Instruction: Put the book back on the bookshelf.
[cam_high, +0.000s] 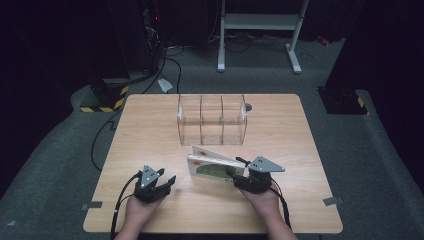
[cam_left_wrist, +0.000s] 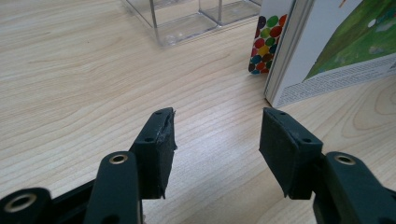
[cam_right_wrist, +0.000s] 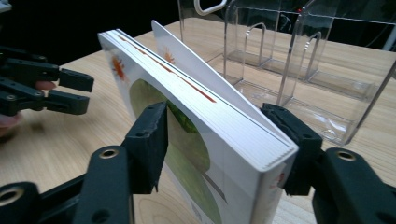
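White book (cam_right_wrist: 210, 135) sits clamped between right gripper (cam_right_wrist: 224, 140) fingers (cam_right_wrist: 149, 140).

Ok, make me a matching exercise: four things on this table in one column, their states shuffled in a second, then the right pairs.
Things:
1. book
2. clear organizer
3. left gripper
4. right gripper

States:
A. jaws apart over bare wood, nothing between them
B. stands on its edge, one cover flared open
C. jaws clamped on the book
D. empty compartments, at the far middle of the table

Pairs: 1-B, 2-D, 3-A, 4-C
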